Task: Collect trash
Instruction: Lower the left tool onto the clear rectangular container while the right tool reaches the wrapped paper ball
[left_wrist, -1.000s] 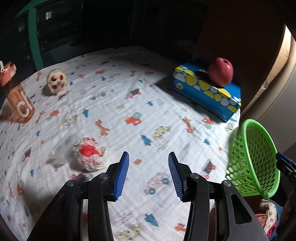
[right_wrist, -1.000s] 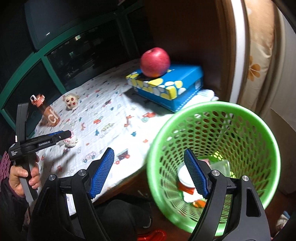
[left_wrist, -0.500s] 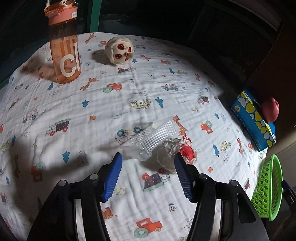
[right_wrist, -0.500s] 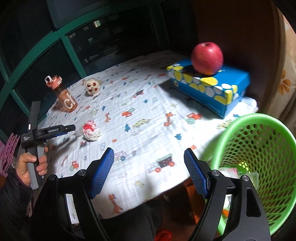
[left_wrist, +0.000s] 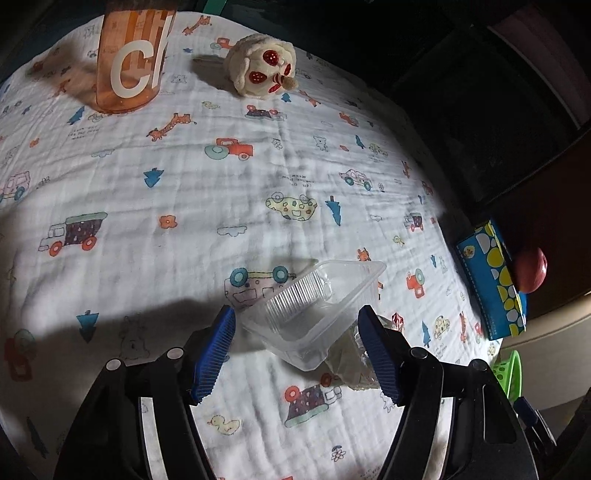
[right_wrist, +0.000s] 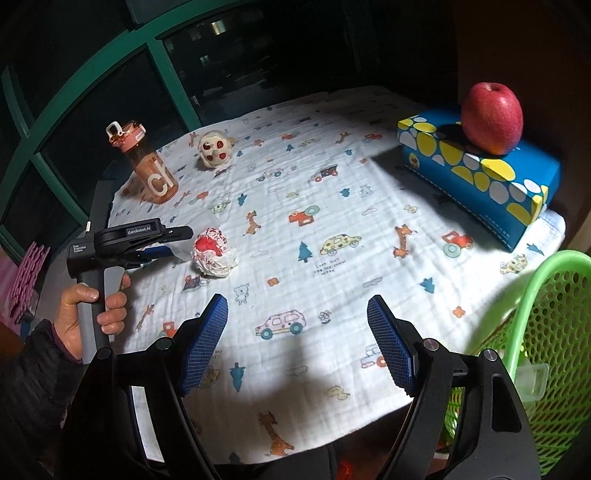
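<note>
Left gripper (left_wrist: 297, 349), jaws spread, flanks the clear ribbed plastic tray (left_wrist: 314, 310) beside the crumpled red-white wrapper (right_wrist: 214, 255); right gripper (right_wrist: 297, 345) hangs spread too.

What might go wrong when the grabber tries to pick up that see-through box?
The clear plastic tray sits tilted between the open left gripper fingers, so squeezing might crush it or pop it out sideways. The crumpled wrapper touches the tray, so it may get dragged along or pushed off the cloth.
</note>
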